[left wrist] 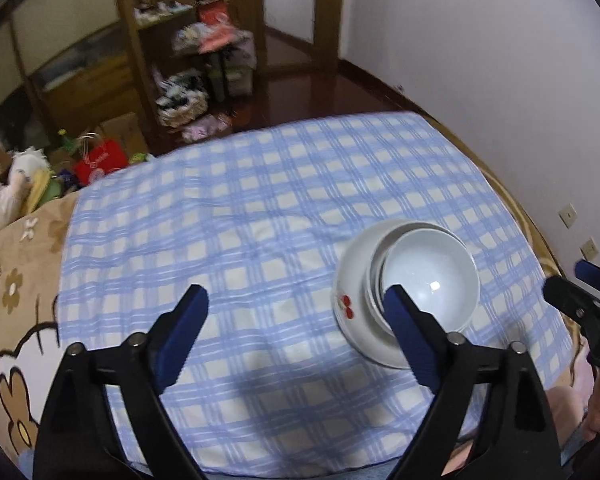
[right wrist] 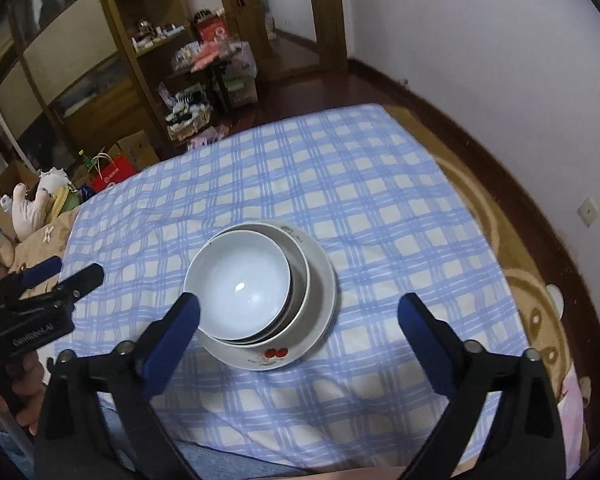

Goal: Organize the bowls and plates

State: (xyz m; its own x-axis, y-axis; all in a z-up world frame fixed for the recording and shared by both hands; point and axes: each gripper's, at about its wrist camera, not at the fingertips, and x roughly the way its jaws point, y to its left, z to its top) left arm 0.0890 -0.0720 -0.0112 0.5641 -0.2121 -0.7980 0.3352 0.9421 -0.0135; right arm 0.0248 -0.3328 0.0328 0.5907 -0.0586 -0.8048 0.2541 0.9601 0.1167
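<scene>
A white bowl (right wrist: 240,284) sits nested in a second white bowl, and both rest in a wider white dish (right wrist: 320,312) with a red cherry motif. The stack stands on a blue checked cloth (right wrist: 380,200). My right gripper (right wrist: 300,300) hangs open above the near side of the stack, nothing between its blue pads. My left gripper (left wrist: 296,292) is open too, with the bowl (left wrist: 432,276) and dish (left wrist: 352,272) behind its right finger and bare cloth (left wrist: 240,220) between the fingers. Each gripper shows at the edge of the other's view: left gripper (right wrist: 60,276), right gripper (left wrist: 572,280).
The cloth lies over a brown cartoon-print blanket (left wrist: 16,300). Plush toys (right wrist: 28,208) and a red bag (right wrist: 114,174) sit past the far left corner. A wooden shelf unit (right wrist: 140,40) stands beyond, and a white wall (right wrist: 500,60) with sockets runs along the right.
</scene>
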